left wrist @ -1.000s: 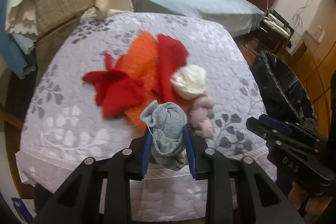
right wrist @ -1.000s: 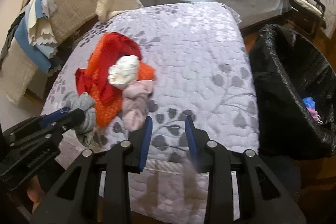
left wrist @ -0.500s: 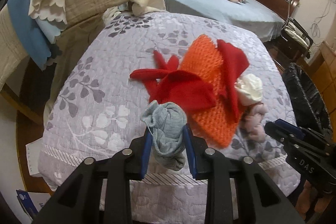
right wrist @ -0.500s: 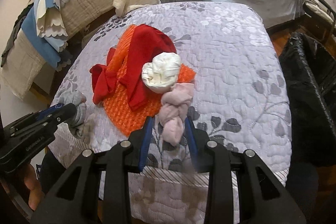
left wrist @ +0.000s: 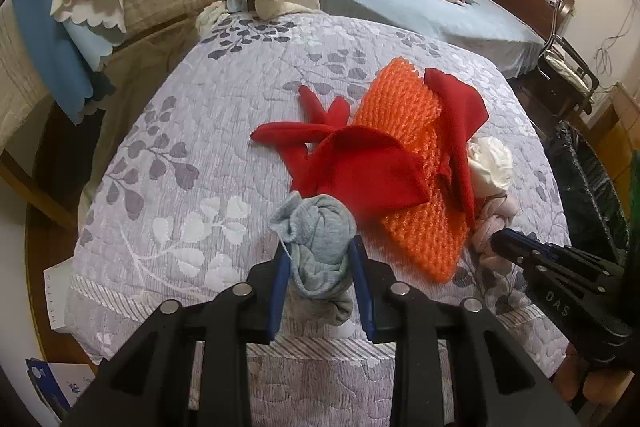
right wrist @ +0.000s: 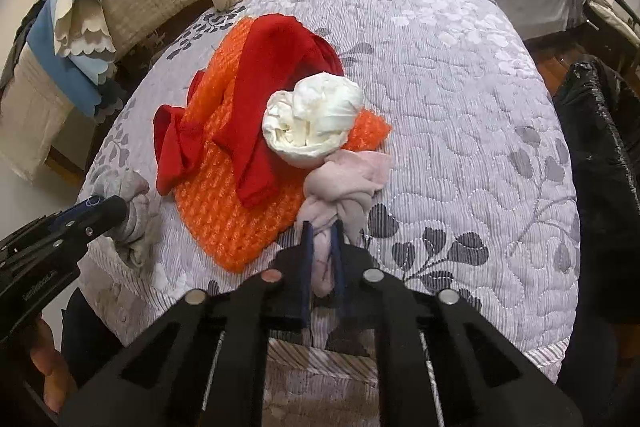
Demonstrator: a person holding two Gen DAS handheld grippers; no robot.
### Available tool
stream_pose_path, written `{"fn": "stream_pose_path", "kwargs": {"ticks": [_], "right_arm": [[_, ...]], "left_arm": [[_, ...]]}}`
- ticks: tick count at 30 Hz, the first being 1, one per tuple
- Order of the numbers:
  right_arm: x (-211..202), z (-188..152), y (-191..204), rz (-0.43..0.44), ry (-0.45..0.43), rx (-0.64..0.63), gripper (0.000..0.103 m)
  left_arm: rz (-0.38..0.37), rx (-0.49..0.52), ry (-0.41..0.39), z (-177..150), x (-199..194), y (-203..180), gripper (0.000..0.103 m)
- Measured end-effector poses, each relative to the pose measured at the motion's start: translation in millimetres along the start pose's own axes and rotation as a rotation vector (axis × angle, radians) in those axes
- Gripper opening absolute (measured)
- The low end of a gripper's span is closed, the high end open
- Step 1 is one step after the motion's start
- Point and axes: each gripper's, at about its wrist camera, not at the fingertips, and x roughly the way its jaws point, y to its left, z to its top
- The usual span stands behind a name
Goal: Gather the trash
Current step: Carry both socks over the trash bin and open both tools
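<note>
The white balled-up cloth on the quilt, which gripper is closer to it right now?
Right. The right gripper is shut on the pink cloth touching the white cloth; the left gripper holds the gray sock beyond the orange knit.

The right tool (right wrist: 320, 247) is pinching the near end of the knotted pink cloth (right wrist: 344, 183), its jaws drawn close on the fabric. That pink cloth is lying on the quilted bed cover (right wrist: 460, 99), touching the orange knit (right wrist: 236, 203) to its left. A white bundle (right wrist: 314, 119) is sitting just behind the pink cloth, and the black bin bag (right wrist: 600, 147) is standing well right of it
</note>
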Motion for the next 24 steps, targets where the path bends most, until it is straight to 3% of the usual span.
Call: {"fn": "stream_pose_path", "kwargs": {"ticks": [24], "right_arm": [[-63.6,-8.3,-20.7,0.017,-0.06,-0.001,0.004]], "left_arm": [[0.0,0.021,-0.022,-9.5,-29.0,-29.5,0.03]]}}
